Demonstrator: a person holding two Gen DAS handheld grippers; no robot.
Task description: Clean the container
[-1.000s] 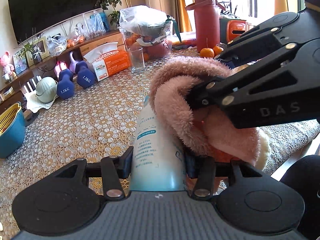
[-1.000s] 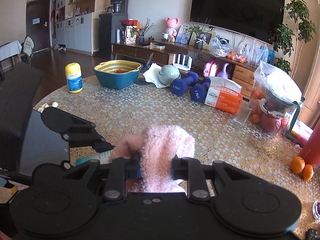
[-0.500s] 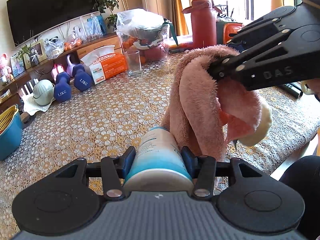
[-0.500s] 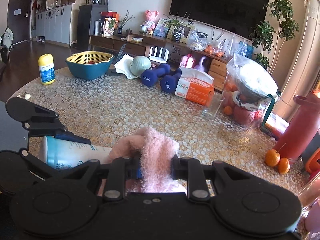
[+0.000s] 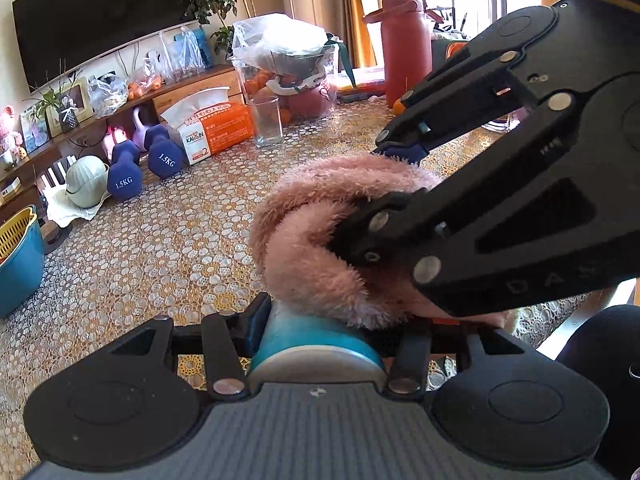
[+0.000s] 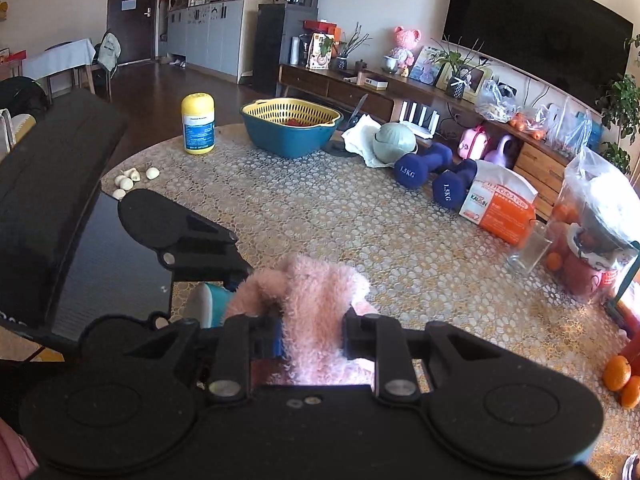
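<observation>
Left gripper (image 5: 318, 330) clamping teal container (image 5: 308, 334); right gripper (image 6: 311, 334) pinching pink fluffy cloth (image 5: 320, 236), pressing it over container, apparently touching; dumbbells (image 6: 434, 172) well beyond.

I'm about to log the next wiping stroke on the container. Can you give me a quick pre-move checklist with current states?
1. Left hand-held gripper shut on the teal bottle: ok.
2. Right hand-held gripper shut on the pink fluffy cloth: ok.
3. Cloth touching the bottle: ok, draped over it.
4. Bottle cap closed: cannot tell, hidden by cloth.
5. Drinking glass and dumbbells clear of the stroke: ok.
</observation>
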